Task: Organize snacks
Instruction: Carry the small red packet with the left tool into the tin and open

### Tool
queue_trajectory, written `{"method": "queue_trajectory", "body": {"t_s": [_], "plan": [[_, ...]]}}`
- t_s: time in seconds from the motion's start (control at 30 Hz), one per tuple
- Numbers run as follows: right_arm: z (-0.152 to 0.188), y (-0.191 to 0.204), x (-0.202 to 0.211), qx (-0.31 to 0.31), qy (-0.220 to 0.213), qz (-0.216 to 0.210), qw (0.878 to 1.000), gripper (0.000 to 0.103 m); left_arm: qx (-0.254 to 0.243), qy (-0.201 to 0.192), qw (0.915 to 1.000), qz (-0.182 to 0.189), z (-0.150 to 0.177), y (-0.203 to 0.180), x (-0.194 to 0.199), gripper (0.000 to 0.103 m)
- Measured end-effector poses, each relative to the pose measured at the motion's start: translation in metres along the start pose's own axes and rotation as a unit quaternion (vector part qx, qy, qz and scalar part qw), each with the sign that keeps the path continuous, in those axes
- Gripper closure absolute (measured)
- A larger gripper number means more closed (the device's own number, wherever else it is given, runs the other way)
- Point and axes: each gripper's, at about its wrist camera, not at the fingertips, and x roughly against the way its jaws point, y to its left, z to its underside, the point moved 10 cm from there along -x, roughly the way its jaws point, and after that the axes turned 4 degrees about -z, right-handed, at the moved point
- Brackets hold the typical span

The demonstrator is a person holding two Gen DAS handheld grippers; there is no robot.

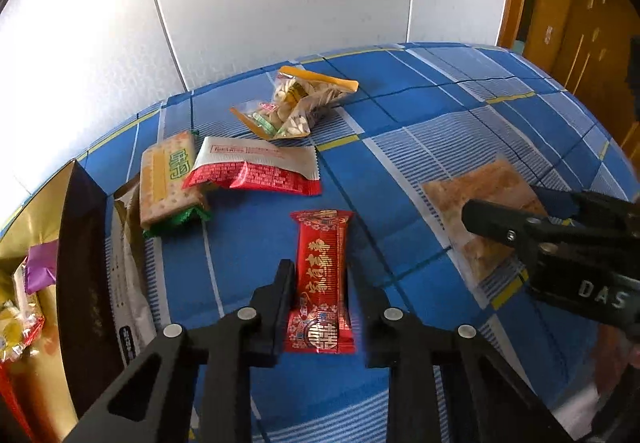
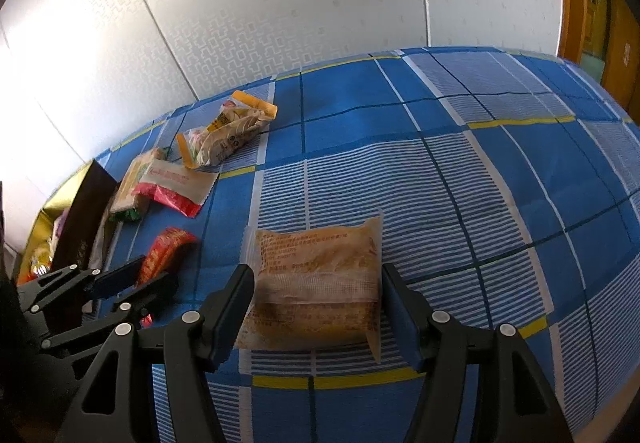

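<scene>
Nearest, left gripper (image 1: 320, 307): its jaws are standing apart on either side of the red packet (image 1: 321, 283), which is lying flat on the checked cloth (image 1: 420, 115); the left finger looks to be just beside the wrapper edge, though contact cannot be confirmed, and nothing is being lifted yet.

Nearest, right gripper (image 2: 318, 307): its jaws are standing apart, flanking the flat tan packet (image 2: 320, 275), which is resting on the cloth; gaps are showing on both sides, so no grip is being made.

Middle ground: a cracker packet (image 1: 170, 179) with green ends is lying beside a red-and-white sachet (image 1: 260, 171), the two touching or overlapping slightly.

Farther: two clear bags of seeds (image 1: 300, 103) are lying together near the far edge of the cloth.

At the left edge: an open box (image 1: 80, 243) with a dark wall and gold lining is holding a few wrapped items already (a purple one and some yellowish ones are showing; the rest is hidden).

Progress, as a judgement: the task is appearing only partly done. Some snacks are sitting in the box, while six packets are remaining loose on the cloth, two of them being lined up for pickup.
</scene>
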Motion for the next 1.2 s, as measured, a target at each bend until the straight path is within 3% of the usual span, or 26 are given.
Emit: {"method": "queue_trajectory", "body": {"t_s": [0.2, 0.53, 0.77, 1.2], "plan": [[0.001, 0.0, 0.0, 0.009, -0.001, 0.008, 1.0, 0.04, 0.038, -0.008, 0.9988, 0.029, 0.007, 0.0, 0.018, 0.078], [0.001, 0.0, 0.0, 0.015, -0.005, 0.015, 1.0, 0.04, 0.072, -0.046, 0.9957, 0.037, 0.018, 0.021, 0.063, 0.078], [0.0, 0.001, 0.0, 0.024, -0.008, 0.021, 0.999, 0.04, 0.129, -0.057, 0.9895, 0.029, 0.033, 0.067, 0.084, 0.078], [0.0, 0.001, -0.001, 0.037, -0.01, 0.028, 0.999, 0.041, 0.246, -0.062, 0.9671, -0.017, 0.069, 0.18, 0.111, 0.078]]}}
